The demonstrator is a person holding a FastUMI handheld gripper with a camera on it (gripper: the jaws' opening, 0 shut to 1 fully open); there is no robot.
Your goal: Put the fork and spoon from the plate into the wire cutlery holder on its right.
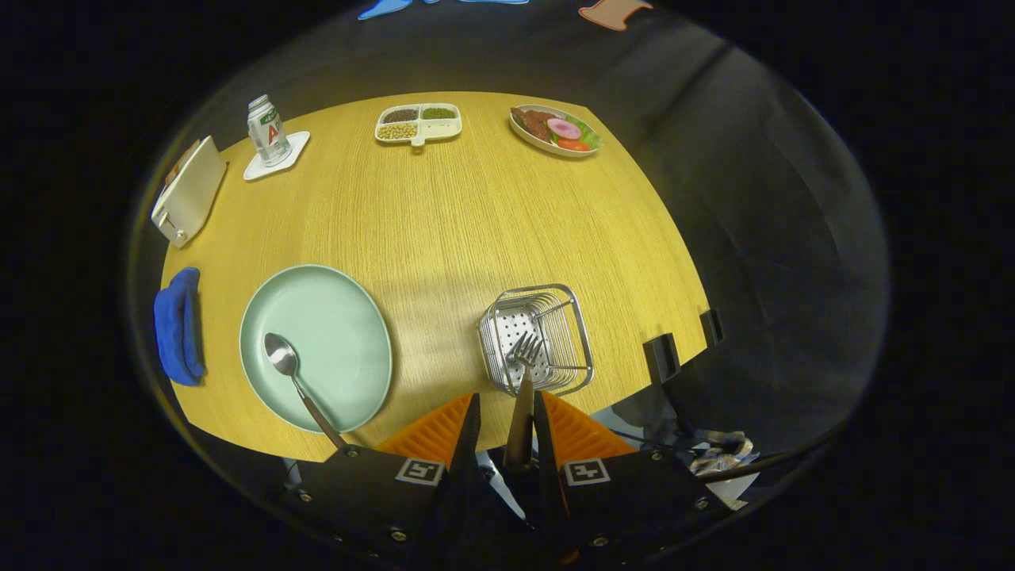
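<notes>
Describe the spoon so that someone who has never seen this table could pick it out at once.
Start at the wooden table and find the round pale green plate, left of the wire cutlery holder. The spoon lies on that plate, bowl on its surface, dark handle running out over the near rim. Unlike the fork, which the gripper holds over the holder, it has a rounded bowl, no tines.

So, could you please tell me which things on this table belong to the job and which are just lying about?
Job:
fork, held between the fingers, tines over the wire holder
spoon on the green plate

Lying about:
toaster
blue cloth
bottle
divided dish
food plate
</notes>
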